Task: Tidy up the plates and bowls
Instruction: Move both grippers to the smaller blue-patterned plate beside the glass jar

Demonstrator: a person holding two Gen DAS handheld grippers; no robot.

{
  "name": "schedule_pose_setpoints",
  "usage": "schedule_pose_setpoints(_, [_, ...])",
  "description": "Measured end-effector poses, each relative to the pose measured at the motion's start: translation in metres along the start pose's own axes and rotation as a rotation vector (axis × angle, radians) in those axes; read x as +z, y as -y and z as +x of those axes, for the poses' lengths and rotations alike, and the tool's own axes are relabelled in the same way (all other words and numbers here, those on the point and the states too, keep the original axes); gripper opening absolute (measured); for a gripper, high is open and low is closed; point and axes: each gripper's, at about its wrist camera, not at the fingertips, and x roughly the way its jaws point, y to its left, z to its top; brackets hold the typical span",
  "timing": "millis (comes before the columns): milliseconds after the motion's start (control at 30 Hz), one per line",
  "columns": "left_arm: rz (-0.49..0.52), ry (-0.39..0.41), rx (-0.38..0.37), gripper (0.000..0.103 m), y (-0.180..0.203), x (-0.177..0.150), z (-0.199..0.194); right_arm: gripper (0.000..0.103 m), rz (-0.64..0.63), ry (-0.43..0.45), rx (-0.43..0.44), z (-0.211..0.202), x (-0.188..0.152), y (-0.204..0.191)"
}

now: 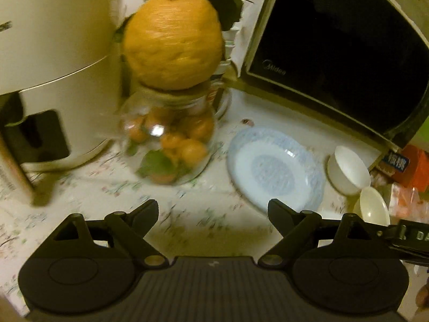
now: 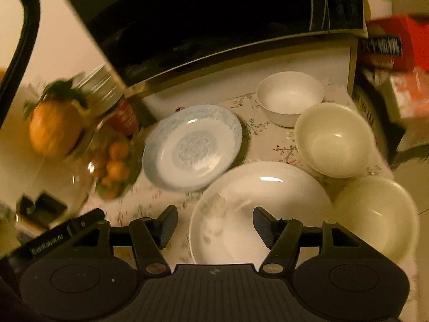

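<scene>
A blue-patterned plate (image 2: 191, 147) lies on the flowered tablecloth in front of the microwave; it also shows in the left wrist view (image 1: 276, 167). A large white plate (image 2: 268, 196) lies nearest in the right wrist view. A white bowl (image 2: 291, 98) and two cream bowls (image 2: 333, 139) (image 2: 375, 214) stand to its right. The left wrist view shows the white bowl (image 1: 348, 169) and one cream bowl (image 1: 374, 206). My right gripper (image 2: 215, 224) is open above the white plate's left rim. My left gripper (image 1: 213, 212) is open and empty, left of the blue plate.
A glass jar of small oranges (image 1: 171, 145) with a large yellow citrus (image 1: 173, 40) on top stands left of the plates. A black microwave (image 1: 343, 51) is behind them. A cream appliance (image 1: 51, 61) stands far left. Red boxes (image 2: 388, 45) sit at the right.
</scene>
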Motion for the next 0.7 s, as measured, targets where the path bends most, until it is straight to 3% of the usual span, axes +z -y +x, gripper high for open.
schedule_pose_setpoints(367, [0.021,-0.008,0.026,0.084,0.019,0.015,0.066,0.062,-0.029,0.06,-0.036,0.054,0.033,0.004])
schedule_pose_setpoints(700, [-0.002,-0.05,0.01,0.074,0.024,0.013,0.1,0.057,-0.028,0.038,-0.083,0.094,0.042,0.009])
